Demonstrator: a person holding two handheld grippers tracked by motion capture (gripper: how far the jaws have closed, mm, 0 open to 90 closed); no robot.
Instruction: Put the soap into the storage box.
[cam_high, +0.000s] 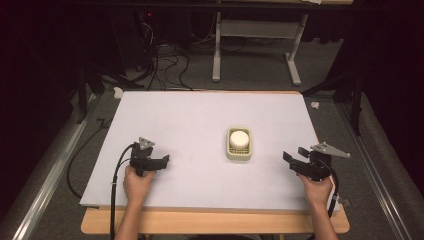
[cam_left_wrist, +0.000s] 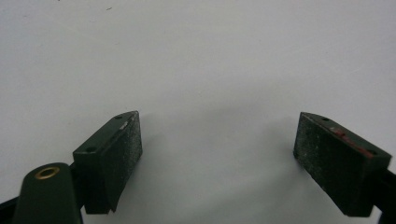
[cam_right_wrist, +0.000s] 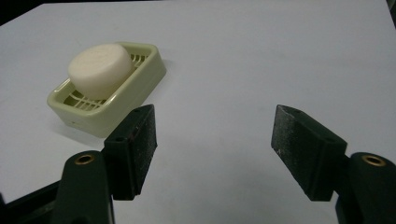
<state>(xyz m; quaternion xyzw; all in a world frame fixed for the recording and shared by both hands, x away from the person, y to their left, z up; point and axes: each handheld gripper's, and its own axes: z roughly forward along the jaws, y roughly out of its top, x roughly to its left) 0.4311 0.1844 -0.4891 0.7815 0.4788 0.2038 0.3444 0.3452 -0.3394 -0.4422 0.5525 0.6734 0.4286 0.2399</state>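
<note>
Nothing has been grasped yet, so by my reading the work stands at its very start. A round white bar of soap (cam_high: 239, 138) sits in a pale green soap dish (cam_high: 238, 155) near the middle of the white table surface (cam_high: 200, 120), and neither tool touches it. The right gripper (cam_high: 295, 161) rests near the table's right edge, well apart from the dish, its jaws spread wide and empty; in the right gripper view the soap (cam_right_wrist: 100, 70) and dish (cam_right_wrist: 135, 93) lie ahead and to the left of the jaws. The left gripper (cam_high: 162, 161) sits near the front left, also wide open with nothing between its pads (cam_left_wrist: 128, 144), facing bare table. Reaching, closing on the soap or dish, and moving it all remain to be done.
</note>
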